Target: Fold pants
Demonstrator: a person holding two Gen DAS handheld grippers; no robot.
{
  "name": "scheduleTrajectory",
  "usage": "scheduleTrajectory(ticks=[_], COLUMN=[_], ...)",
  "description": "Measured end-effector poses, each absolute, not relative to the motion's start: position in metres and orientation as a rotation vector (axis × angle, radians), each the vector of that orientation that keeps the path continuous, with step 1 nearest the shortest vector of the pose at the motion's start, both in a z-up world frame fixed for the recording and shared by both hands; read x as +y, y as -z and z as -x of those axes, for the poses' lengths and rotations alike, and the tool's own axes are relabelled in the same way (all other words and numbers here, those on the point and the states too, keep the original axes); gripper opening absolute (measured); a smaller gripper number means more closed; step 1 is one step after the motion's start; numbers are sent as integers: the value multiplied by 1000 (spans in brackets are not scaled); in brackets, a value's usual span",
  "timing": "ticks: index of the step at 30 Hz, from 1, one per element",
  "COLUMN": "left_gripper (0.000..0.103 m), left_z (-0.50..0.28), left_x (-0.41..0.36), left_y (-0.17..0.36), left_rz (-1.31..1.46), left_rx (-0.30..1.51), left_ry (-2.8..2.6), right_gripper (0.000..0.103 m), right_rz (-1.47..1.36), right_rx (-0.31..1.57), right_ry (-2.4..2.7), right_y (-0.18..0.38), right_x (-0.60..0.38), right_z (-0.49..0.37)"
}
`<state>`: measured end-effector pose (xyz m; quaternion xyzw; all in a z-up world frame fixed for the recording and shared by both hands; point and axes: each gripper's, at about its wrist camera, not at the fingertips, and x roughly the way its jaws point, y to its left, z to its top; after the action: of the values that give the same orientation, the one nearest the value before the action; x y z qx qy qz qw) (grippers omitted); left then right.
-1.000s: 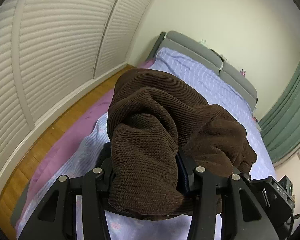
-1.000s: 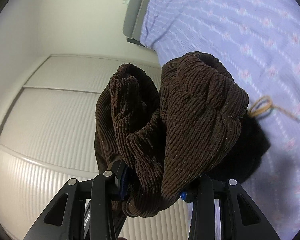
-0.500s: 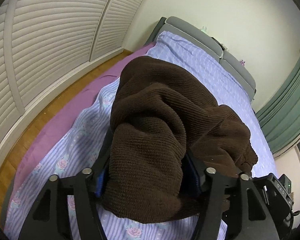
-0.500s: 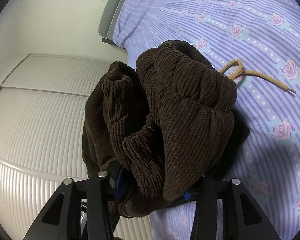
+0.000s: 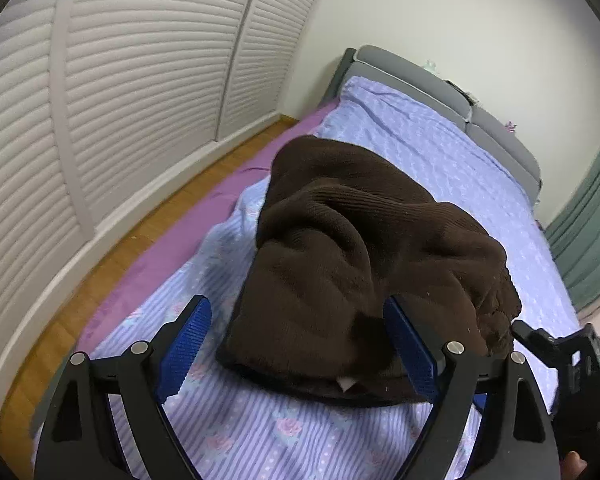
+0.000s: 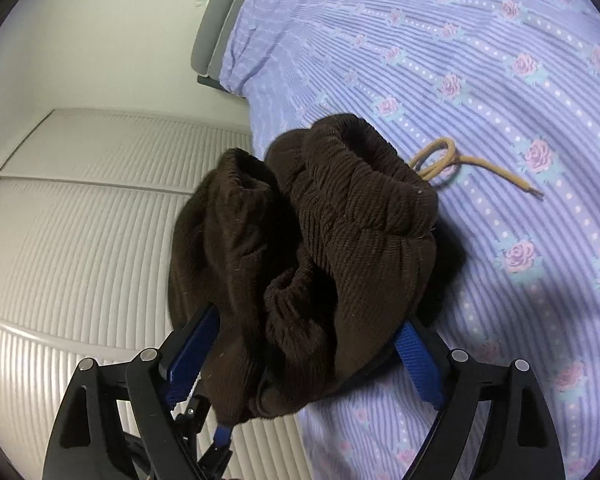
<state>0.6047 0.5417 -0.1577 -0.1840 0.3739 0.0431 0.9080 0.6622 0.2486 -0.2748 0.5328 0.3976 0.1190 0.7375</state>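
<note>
The dark brown corduroy pants (image 5: 364, 256) lie bunched in a heap on the bed. My left gripper (image 5: 300, 344) is open, its blue pads (image 5: 184, 344) spread wide with the near end of the heap between them; the left pad is clear of the cloth. In the right wrist view the pants (image 6: 320, 248) bulge between the fingers of my right gripper (image 6: 304, 356), which has also opened; cloth still drapes over its blue pads (image 6: 416, 356). A tan drawstring (image 6: 472, 164) trails from the waistband onto the sheet.
The bed has a lilac striped sheet with roses (image 5: 452, 152) over a purple layer (image 5: 168, 248) and a grey headboard (image 5: 432, 80). White louvered closet doors (image 5: 120, 80) and a strip of wooden floor (image 5: 112, 256) run along the left. Green curtains (image 5: 592, 232) hang on the right.
Both grippers lowered the bunched pants onto the bed and opened. The heap now rests on the sheet, and the drawstring lies out flat.
</note>
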Motion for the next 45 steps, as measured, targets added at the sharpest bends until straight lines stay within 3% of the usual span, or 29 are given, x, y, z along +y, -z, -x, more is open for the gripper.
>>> scheduleTrajectory(ticks=[18,28,39,42,45], left_gripper=[93,93,93,102,103], left_z=[-549,-522,-458,-428,-404], left_x=[396,218,-2,-39,-63], left_y=[85,41,-29,-57,-80], left_rz=[199,135,26,8,5], left_rx=[722,743,683,642,609], left_ry=[-100,66,164,139,113], right_gripper=[88,88,88,88,89], right_rz=[-486,-200,-63,-56,-27], right_rx=[805,720,635,612,602], right_ry=[-155,-33,60,44,28], right_y=[156,94,23,0,-21], right_x=[168,20,-183,-229,-266], right_z=[-611,-545,-466,-444,-422])
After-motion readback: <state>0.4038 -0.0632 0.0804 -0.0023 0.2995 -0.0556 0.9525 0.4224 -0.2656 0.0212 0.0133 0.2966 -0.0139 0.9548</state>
